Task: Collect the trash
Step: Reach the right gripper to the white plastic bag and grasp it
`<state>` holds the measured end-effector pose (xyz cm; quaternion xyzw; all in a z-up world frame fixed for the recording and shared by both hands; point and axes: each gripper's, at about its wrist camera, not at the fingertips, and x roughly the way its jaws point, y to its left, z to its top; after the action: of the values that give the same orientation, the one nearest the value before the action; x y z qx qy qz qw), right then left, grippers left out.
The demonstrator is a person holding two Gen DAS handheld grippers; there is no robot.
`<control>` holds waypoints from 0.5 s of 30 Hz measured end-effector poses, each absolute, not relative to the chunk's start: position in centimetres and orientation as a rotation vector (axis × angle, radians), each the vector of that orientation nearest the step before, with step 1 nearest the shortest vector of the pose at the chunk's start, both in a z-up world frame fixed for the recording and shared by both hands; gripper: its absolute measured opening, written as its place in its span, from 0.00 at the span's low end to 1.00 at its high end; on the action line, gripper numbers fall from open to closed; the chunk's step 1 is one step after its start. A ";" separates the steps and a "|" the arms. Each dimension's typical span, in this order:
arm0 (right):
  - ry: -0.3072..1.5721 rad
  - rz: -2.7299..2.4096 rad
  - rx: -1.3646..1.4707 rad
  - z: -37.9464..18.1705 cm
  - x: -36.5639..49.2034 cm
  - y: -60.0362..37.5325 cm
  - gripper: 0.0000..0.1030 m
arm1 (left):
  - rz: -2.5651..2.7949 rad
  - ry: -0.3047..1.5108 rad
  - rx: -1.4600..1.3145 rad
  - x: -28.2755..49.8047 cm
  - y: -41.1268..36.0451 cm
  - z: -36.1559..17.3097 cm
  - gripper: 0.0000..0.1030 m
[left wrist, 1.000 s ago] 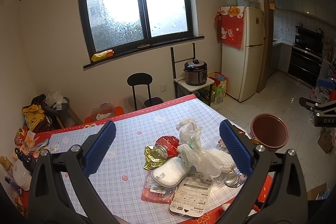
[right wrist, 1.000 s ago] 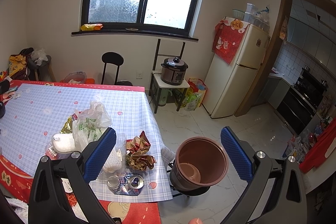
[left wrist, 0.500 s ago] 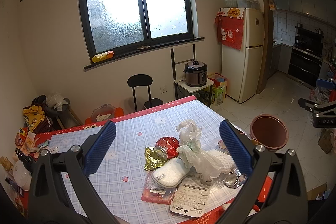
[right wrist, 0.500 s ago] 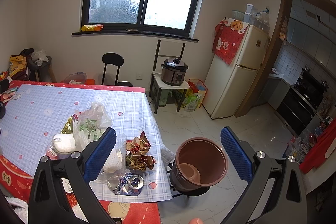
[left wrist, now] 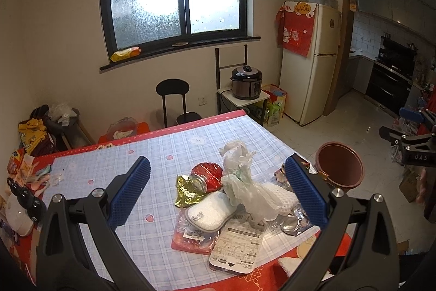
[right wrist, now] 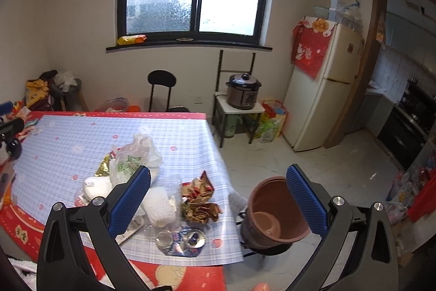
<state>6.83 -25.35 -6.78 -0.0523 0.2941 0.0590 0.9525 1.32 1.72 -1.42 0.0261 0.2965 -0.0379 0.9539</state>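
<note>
Both sets of jaws are standing wide open, gripping nothing. Trash pile (left wrist: 231,198) is lying on the worktop (left wrist: 163,149) between left jaws; bin (right wrist: 275,212) between right jaws, probably empty. Next: descending, pinching one piece.

- The near right corner of the table (left wrist: 163,152) is crowded by a trash pile (left wrist: 239,198).
- Bare cloth is seen toward the table's far edge.
- Off the right edge, open floor (right wrist: 313,165) is interrupted by a brown bin (right wrist: 275,212).
</note>
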 end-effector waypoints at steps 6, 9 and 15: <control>0.649 0.257 0.037 -11.9 8.5 -25.4 0.95 | -0.036 0.680 -0.057 1.6 4.2 -5.7 0.94; 0.691 0.299 0.047 -14.6 9.2 -24.8 0.95 | 0.004 0.713 -0.095 1.3 4.8 -8.5 0.94; 0.770 0.405 0.058 -18.8 10.0 -23.6 0.95 | 0.083 0.735 -0.180 0.2 5.4 -13.0 0.94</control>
<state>10.04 -23.55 -18.84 0.0280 0.3727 0.1960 0.9066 0.24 5.42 -12.98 -0.0878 0.3589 0.0407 0.9283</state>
